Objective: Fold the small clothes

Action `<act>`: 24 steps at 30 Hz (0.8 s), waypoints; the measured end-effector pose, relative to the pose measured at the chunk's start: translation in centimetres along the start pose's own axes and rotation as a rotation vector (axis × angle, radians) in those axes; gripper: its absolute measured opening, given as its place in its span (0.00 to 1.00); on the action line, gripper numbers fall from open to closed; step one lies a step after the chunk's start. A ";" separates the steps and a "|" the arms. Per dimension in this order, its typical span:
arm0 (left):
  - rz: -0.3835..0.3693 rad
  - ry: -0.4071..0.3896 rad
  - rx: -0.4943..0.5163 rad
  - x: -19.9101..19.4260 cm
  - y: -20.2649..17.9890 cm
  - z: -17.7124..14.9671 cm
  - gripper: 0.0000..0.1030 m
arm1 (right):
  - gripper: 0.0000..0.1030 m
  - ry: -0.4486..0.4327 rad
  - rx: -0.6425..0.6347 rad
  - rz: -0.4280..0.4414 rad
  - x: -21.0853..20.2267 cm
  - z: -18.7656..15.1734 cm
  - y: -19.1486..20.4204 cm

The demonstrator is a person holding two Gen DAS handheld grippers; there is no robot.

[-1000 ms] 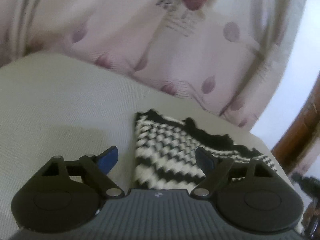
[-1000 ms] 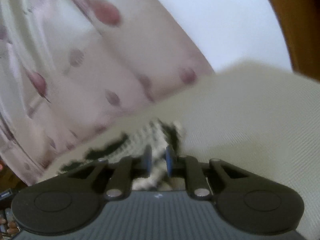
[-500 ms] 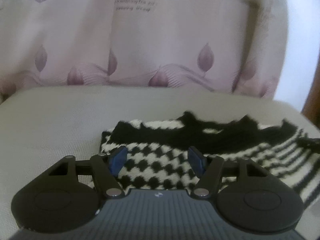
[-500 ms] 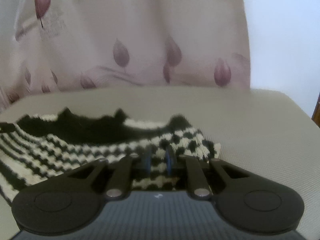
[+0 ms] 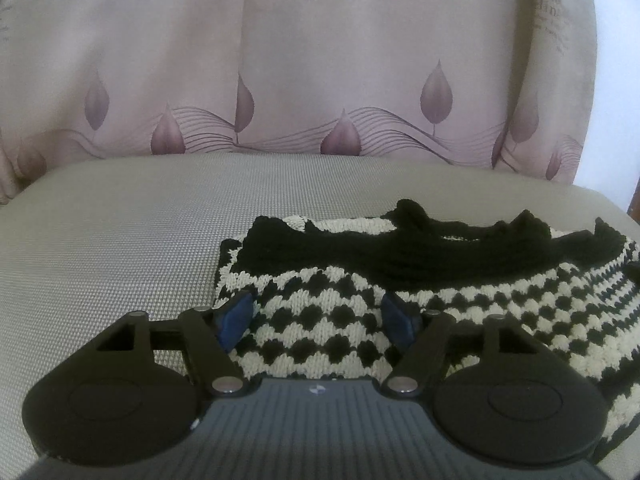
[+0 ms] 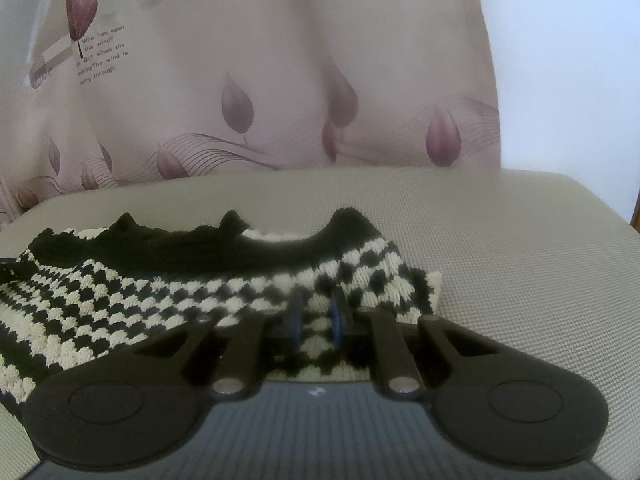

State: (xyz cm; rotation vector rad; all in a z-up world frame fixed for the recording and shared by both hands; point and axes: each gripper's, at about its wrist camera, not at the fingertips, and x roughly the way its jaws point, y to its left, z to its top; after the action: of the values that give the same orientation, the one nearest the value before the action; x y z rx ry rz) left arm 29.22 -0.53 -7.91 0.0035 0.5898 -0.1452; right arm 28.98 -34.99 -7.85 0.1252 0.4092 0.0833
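Both grippers now sit low over the near edge of a black-and-cream knitted garment, where a second ago they were swinging across the cushion with the knit tilted and blurred in view. The left gripper has its blue pads standing apart, straddling the checked hem at the garment's left corner without pressing on it; its jaws have just been opening a little after a brief narrowing, with the knit lying between them but not pinched. The right gripper is nearly closed, its pads drawn in on a bunched fold of the hem near the right corner, so it looks clamped on the garment.

My reading is that the sweep laid the piece out flat and square to the person, and that the left side has either just let go or is lining up a fresh hold. With one corner held and one not, a fold can't yet be carried evenly.

Beyond the hem, the checks give way to a scalloped black band along the far edge. The garment lies on a beige woven cushion with a rounded rim. Behind hangs a pale pink curtain printed with mauve leaves, wavy lines and a few lines of verse, and a white wall shows to its right.
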 end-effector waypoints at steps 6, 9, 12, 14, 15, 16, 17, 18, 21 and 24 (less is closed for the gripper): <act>0.014 -0.011 0.004 0.1 -0.1 -0.2 0.74 | 0.13 -0.001 -0.012 -0.007 0.0 0.0 0.1; 0.022 -0.016 0.006 0.1 -0.2 -0.4 0.75 | 0.13 -0.001 -0.017 -0.010 0.0 0.0 0.1; 0.029 -0.020 0.008 0.1 -0.3 -0.5 0.77 | 0.13 -0.001 -0.026 -0.016 0.0 0.0 0.2; 0.033 -0.021 0.006 0.1 -0.3 -0.6 0.78 | 0.13 -0.002 -0.022 -0.013 0.0 0.0 0.3; 0.036 -0.022 0.005 0.1 -0.3 -0.6 0.79 | 0.13 -0.002 -0.017 -0.009 0.0 0.0 0.2; 0.038 -0.022 0.005 0.1 -0.3 -0.6 0.79 | 0.13 -0.003 -0.011 -0.006 0.0 0.0 0.2; 0.041 -0.023 0.006 0.1 -0.3 -0.6 0.80 | 0.13 -0.003 -0.006 -0.001 0.0 0.0 0.1; 0.047 -0.023 0.007 0.1 -0.3 -0.6 0.81 | 0.13 -0.003 0.001 0.005 0.0 0.0 0.0; 0.077 -0.018 0.003 0.2 -0.3 -0.6 0.91 | 0.13 -0.003 0.025 0.021 0.0 0.0 -0.4; 0.072 -0.012 -0.021 0.3 0.1 -0.6 0.92 | 0.13 -0.004 0.028 0.021 0.0 0.0 -0.4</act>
State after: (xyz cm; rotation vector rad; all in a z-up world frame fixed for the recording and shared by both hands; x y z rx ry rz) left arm 29.16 -0.47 -8.57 0.0033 0.5784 -0.0689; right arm 29.04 -35.43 -7.94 0.1570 0.4057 0.0986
